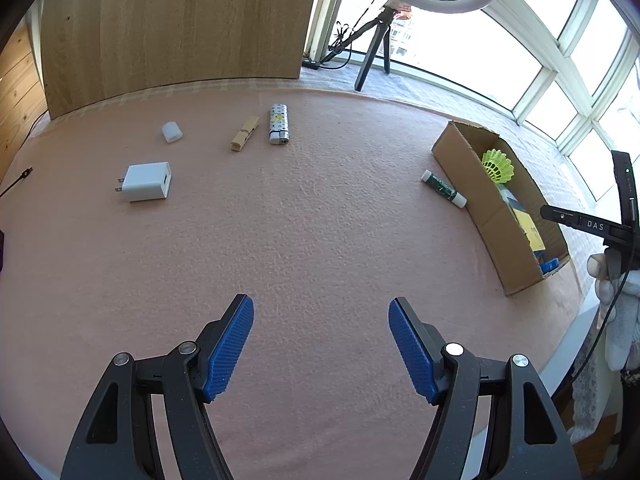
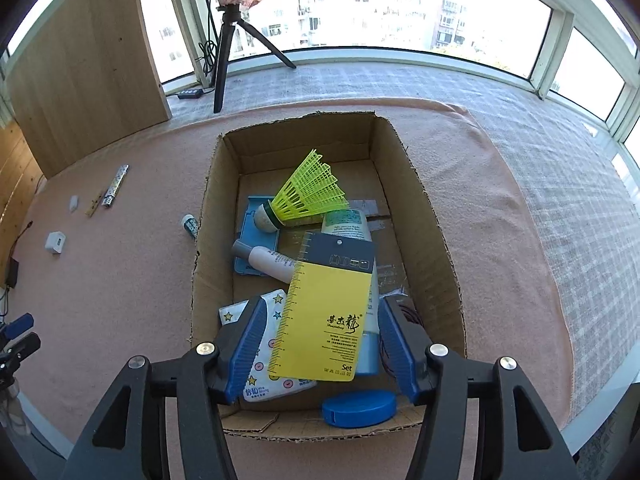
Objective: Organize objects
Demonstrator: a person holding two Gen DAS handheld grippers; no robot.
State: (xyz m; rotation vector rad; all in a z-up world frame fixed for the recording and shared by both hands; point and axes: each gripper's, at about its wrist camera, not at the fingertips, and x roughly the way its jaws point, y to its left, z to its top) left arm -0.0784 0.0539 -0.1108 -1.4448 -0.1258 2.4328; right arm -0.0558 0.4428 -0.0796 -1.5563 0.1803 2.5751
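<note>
My left gripper (image 1: 320, 304) hangs open over bare pink cloth with nothing between its blue pads. Further back lie a white charger (image 1: 147, 181), a small white cap (image 1: 172, 132), a wooden clothespin (image 1: 244, 133) and a patterned lighter (image 1: 279, 124). A green glue stick (image 1: 443, 188) rests against the cardboard box (image 1: 472, 184). My right gripper (image 2: 322, 304) is open above the box (image 2: 432, 220). A yellow ruler card (image 2: 324, 312) lies between its pads, which stand apart from the card's edges. Inside are a yellow shuttlecock (image 2: 308, 192), a white tube (image 2: 272, 260), a tissue pack (image 2: 276, 384) and a blue round case (image 2: 359, 408).
A ring light on a black tripod (image 2: 224, 60) stands at the back by the windows. A wooden board (image 1: 172, 28) leans at the back left. A black cable (image 1: 18, 180) lies on the cloth's left edge. A checked cloth (image 2: 560, 184) covers the surface right of the box.
</note>
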